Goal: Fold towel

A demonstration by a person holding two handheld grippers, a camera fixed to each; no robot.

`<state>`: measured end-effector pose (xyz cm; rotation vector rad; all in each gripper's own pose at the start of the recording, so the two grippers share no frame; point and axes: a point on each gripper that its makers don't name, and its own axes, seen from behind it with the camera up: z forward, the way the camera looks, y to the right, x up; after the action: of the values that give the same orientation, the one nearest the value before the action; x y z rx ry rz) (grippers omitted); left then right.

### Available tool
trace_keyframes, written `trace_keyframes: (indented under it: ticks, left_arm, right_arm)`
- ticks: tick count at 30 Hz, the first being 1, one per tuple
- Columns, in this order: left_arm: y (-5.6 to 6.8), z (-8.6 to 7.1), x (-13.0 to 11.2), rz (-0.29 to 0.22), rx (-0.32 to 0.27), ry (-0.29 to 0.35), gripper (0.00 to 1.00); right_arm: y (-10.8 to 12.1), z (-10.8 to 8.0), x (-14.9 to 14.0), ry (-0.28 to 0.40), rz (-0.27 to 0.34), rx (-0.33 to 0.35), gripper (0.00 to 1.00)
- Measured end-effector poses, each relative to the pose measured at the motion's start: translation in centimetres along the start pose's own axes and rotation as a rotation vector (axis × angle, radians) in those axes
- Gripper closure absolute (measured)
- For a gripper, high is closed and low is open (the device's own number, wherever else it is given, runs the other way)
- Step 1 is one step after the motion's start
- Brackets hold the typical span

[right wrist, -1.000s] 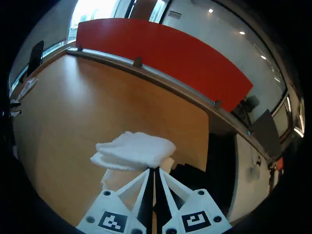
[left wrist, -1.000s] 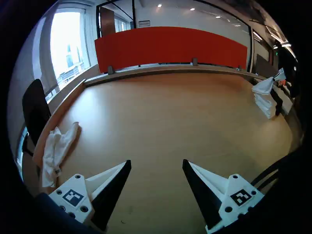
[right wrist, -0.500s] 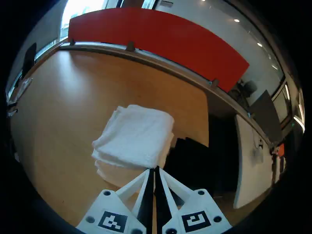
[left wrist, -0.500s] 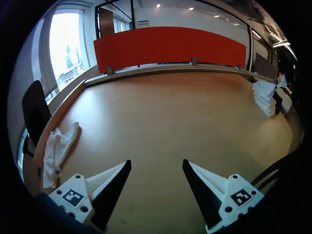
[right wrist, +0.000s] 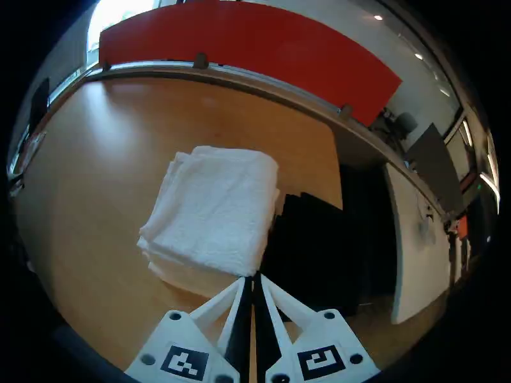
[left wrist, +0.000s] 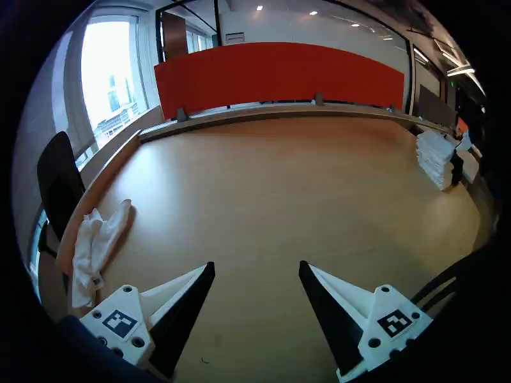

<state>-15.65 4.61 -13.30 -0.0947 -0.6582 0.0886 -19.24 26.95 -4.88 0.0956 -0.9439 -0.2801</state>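
Fingers of right gripper [right wrist: 253, 279] clenched together, tips just beside folded towel stack [right wrist: 214, 210]. Left gripper [left wrist: 255, 264] fingers released, well apart from stack.

Left claw [left wrist: 256, 264] and right claw [right wrist: 253, 278]: white wedge fingers [left wrist: 361, 306], black inner faces, square tags.

The wooden table [left wrist: 268, 191] bears a crumpled white towel [left wrist: 96, 246] near one edge — and a folded towel stack [right wrist: 214, 214] opposite.
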Motion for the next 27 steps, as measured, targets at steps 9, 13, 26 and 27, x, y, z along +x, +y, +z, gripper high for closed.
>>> trace_keyframes:
  ticks: [9,13,26,27]
  left_arm:
    - [-0.1,-0.1,0.0,0.000,0.005,-0.003,0.02]
    - [-0.3,-0.1,-0.1,0.001,0.007,-0.006,0.02]
    - [-0.5,-0.3,-0.2,0.004,0.015,-0.011,0.02]
    - [-0.5,-0.3,-0.2,0.004,0.015,-0.011,0.02]
  right_arm:
    - [-0.1,0.6,-1.2,-0.031,0.024,0.002,0.98]
    - [-0.3,0.9,-1.7,-0.045,0.033,0.005,0.98]
    - [-0.2,1.9,-3.0,-0.082,0.066,0.003,0.98]
    - [-0.2,1.9,-3.1,-0.084,0.068,0.003,0.98]
